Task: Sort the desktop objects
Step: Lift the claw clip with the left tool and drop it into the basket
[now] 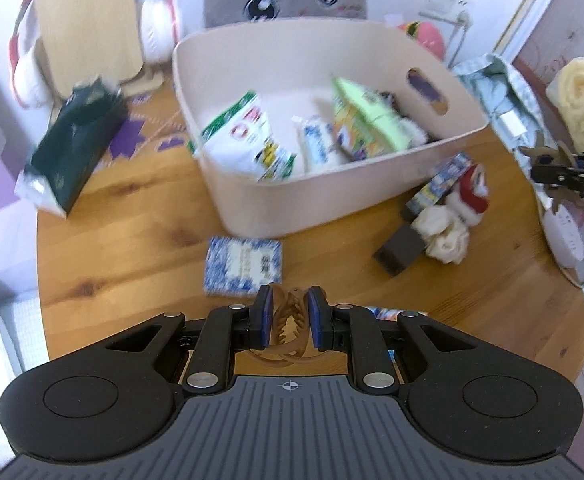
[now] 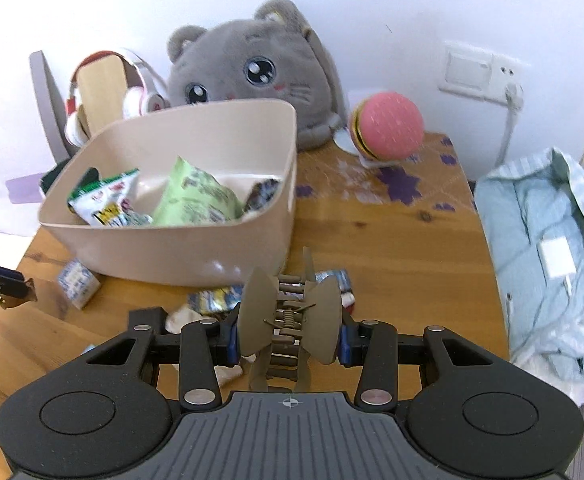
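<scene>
The beige bin sits mid-table, already holding snack packets. Both hands hover short of its near wall: the right gripper is clamped on an olive hair claw, the left gripper on a brown hair claw. Both clips look light, rigid, springy plastic; they seem best pinched across the body, not the brittle teeth.

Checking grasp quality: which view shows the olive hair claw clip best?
The right wrist view: the olive hair claw clip fills the centre, clamped in the right gripper, spring visible. The left wrist view shows it only small at the right edge.
</scene>
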